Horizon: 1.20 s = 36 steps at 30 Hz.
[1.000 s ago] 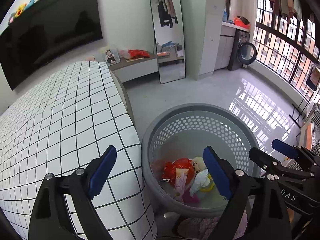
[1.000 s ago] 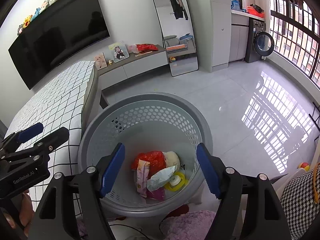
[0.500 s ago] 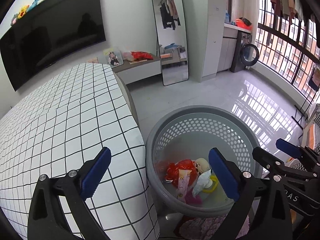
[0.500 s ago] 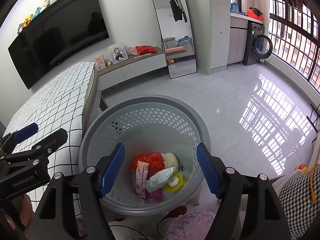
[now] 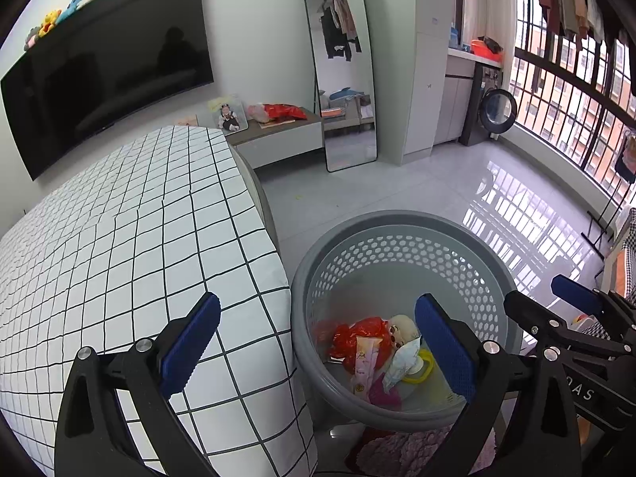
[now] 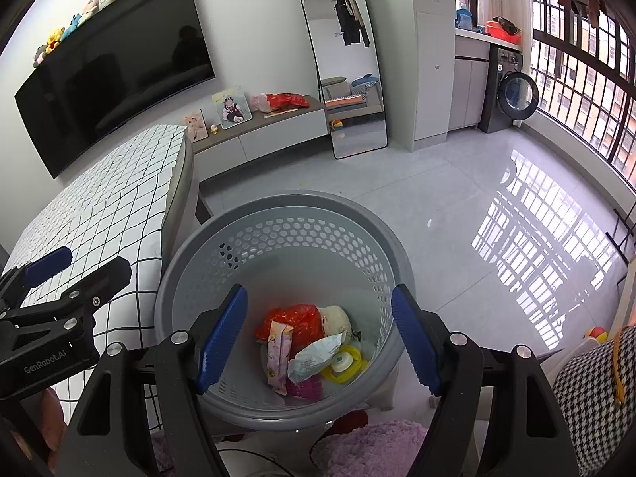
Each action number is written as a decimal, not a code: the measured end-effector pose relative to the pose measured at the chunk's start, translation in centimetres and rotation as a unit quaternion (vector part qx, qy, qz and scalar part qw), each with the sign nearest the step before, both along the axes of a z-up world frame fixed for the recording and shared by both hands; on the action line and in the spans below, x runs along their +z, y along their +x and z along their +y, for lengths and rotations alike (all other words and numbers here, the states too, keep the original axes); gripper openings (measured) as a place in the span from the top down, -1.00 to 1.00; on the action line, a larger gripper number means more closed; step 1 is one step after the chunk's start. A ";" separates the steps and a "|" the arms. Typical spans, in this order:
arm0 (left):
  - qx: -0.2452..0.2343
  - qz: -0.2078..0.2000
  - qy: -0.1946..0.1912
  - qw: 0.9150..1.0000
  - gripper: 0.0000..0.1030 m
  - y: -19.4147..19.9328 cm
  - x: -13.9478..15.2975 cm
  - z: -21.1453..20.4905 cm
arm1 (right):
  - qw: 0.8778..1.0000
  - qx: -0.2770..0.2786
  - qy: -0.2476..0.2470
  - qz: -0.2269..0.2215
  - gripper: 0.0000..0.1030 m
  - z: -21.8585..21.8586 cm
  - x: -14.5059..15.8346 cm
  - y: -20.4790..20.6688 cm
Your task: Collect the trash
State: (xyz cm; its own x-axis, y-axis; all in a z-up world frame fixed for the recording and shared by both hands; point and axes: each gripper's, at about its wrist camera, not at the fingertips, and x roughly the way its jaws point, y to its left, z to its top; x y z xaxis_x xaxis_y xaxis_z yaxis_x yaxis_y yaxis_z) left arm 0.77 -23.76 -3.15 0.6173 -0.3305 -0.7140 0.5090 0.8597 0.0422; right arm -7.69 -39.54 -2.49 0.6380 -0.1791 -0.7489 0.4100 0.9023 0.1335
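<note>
While both tools hover above the floor, the left gripper (image 5: 316, 348) fills the lower part of the left wrist view with its blue-padded jaws spread wide and nothing between them. Equally wide apart and empty, the right gripper (image 6: 318, 340) sits low in the right wrist view, directly over a grey perforated basket (image 6: 278, 206). At the basket's bottom, lower centre of the frame, lies the trash: a red plastic bag (image 6: 296, 316), a pink wrapper (image 6: 276, 353), a white packet (image 6: 314, 357) and a yellow lid (image 6: 344, 365). Left of the basket is a bed with a white grid-patterned sheet (image 5: 119, 238). Farther back, upper left, a black television (image 6: 119, 63) hangs on the wall; a tall mirror (image 6: 349, 79) leans at upper centre.
</note>
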 end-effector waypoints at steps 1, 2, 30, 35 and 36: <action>0.000 0.000 0.000 1.000 -0.88 0.0 0.0 0.0 | 1.000 0.000 0.000 0.000 -0.39 0.0 0.0 0.0; 0.000 -0.001 0.001 1.000 -0.88 0.0 0.0 0.0 | 1.000 0.001 0.000 0.000 -0.39 -0.1 0.0 -0.1; 0.004 0.008 0.001 1.000 -0.88 0.0 -0.1 0.1 | 1.000 0.002 -0.001 0.001 -0.39 0.0 0.2 -0.2; 0.006 0.016 0.000 1.000 -0.88 0.1 -0.3 0.2 | 1.000 0.003 0.000 0.002 -0.39 0.1 0.1 -0.2; 0.006 0.016 0.001 1.000 -0.88 0.1 -0.3 0.2 | 1.000 0.003 0.000 0.002 -0.39 0.1 0.1 -0.2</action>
State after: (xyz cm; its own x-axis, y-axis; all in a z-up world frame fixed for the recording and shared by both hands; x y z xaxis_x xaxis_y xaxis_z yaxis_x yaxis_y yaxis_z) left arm 0.91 -23.58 -3.44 0.5990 -0.3214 -0.7334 0.4991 0.8661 0.0281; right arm -7.87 -39.42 -2.35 0.6363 -0.1749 -0.7513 0.4045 0.9050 0.1319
